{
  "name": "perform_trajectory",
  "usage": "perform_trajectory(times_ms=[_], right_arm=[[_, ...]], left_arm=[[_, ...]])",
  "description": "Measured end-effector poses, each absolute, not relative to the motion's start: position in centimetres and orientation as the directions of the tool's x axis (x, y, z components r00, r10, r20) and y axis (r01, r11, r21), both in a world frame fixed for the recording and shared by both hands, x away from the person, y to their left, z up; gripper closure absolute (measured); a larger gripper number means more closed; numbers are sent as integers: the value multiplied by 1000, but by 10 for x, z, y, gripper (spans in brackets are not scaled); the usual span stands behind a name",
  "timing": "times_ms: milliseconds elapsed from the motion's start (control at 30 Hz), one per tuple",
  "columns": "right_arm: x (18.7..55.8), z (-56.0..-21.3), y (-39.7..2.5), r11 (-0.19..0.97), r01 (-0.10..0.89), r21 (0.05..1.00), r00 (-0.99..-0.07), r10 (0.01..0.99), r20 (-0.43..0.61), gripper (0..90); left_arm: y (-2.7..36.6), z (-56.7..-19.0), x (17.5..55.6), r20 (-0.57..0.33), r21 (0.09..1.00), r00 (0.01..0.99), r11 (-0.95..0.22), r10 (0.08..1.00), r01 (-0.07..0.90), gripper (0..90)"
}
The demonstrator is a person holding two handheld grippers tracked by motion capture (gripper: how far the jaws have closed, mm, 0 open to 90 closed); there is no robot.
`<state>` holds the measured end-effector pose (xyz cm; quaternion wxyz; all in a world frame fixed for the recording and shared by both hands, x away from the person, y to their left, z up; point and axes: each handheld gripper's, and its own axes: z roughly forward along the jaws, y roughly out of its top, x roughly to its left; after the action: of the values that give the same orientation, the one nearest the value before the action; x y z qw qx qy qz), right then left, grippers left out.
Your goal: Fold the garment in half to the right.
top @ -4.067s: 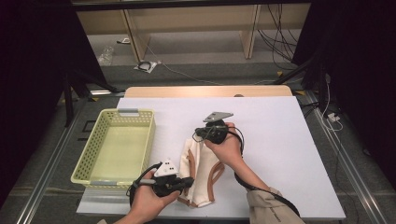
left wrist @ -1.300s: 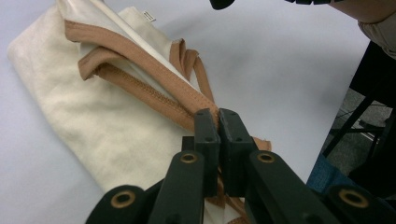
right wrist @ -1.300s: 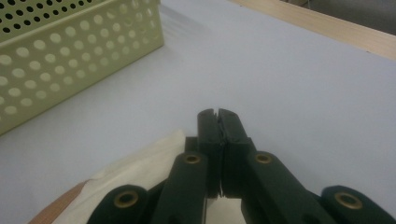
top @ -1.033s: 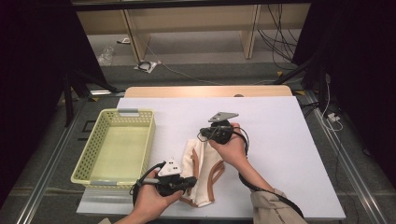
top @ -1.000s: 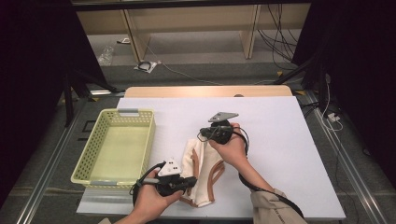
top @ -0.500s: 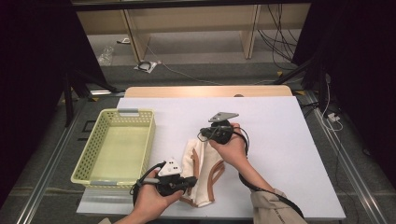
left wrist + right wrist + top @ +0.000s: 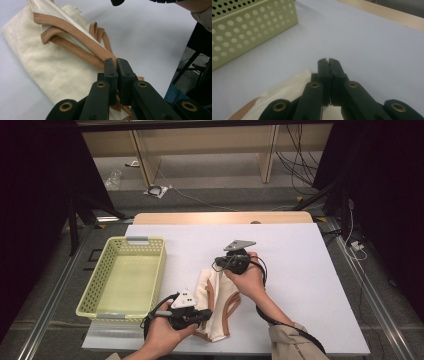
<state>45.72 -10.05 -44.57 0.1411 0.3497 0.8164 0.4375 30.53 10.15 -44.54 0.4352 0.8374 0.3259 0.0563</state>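
Left gripper [image 7: 116, 65]: jaws clamped on tan trim of cream garment [image 7: 216, 302]. Right gripper [image 7: 328, 65]: jaws together, likely pinching garment's far edge; contact hidden. Garment on tabletop [image 7: 300, 270] centre-front, yellow basket [image 7: 125, 275] at 9 o'clock. Advice: keep both grips firm, lift evenly, carry leftward.

a white sheet [image 7: 300, 270] is covering a pale wooden table [image 7: 220, 217]. beyond it, light wooden furniture legs [image 7: 265, 150] are standing on a grey floor [image 7: 210, 175], where dark cables [image 7: 295, 160] are trailing. black curtains [image 7: 35, 195] are hanging at both sides, leaving the edges dark.
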Motion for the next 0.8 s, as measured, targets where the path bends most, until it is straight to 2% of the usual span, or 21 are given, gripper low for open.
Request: perform_trajectory(times_ms=[800], right_arm=[[458,-446,-103,372,450,812,-712,698,75,895]], left_arm=[[96,-445,307,-191,762,787,-417,587,496,865]])
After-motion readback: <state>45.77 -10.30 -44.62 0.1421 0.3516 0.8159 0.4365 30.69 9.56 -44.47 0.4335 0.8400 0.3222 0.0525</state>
